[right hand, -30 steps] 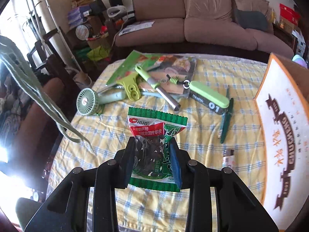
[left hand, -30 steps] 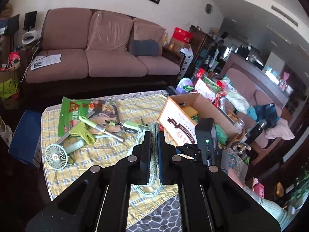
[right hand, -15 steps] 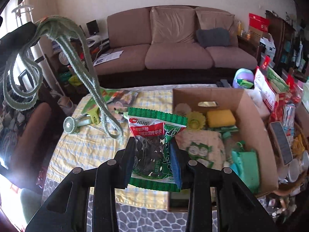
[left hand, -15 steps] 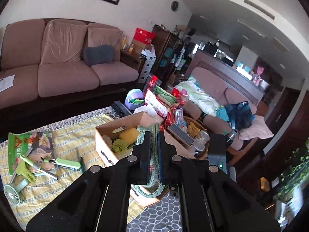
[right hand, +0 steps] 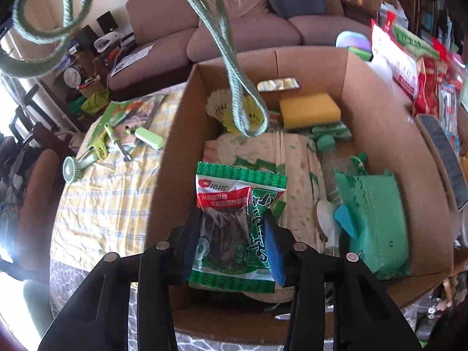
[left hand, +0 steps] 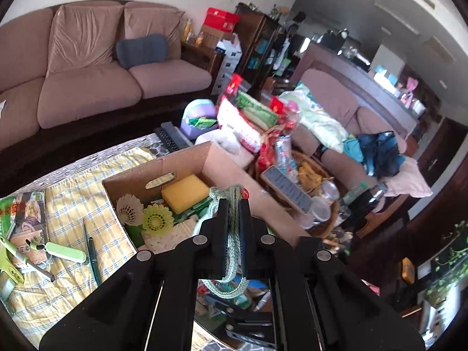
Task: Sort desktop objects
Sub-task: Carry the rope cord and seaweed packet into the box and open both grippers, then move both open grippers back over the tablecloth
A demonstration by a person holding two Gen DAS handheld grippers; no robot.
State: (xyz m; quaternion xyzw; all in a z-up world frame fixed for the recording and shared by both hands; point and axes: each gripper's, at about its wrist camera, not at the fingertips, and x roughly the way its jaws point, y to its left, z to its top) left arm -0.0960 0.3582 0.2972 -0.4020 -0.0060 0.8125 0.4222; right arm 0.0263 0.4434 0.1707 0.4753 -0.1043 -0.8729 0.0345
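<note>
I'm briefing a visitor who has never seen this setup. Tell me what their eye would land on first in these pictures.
First, the green snack packet between the opening jaws of the right gripper, right over the open cardboard box. Next, the green braided rope pinched in the shut left gripper, its loops dangling above the box's far end. Then the yellow sponge inside, at the far wall.

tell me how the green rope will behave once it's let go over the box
Probably floppy: the rope hangs in slack loops from the shut left gripper. It should drop limp and pile up, not roll. A loop may drape over the box wall.
</note>
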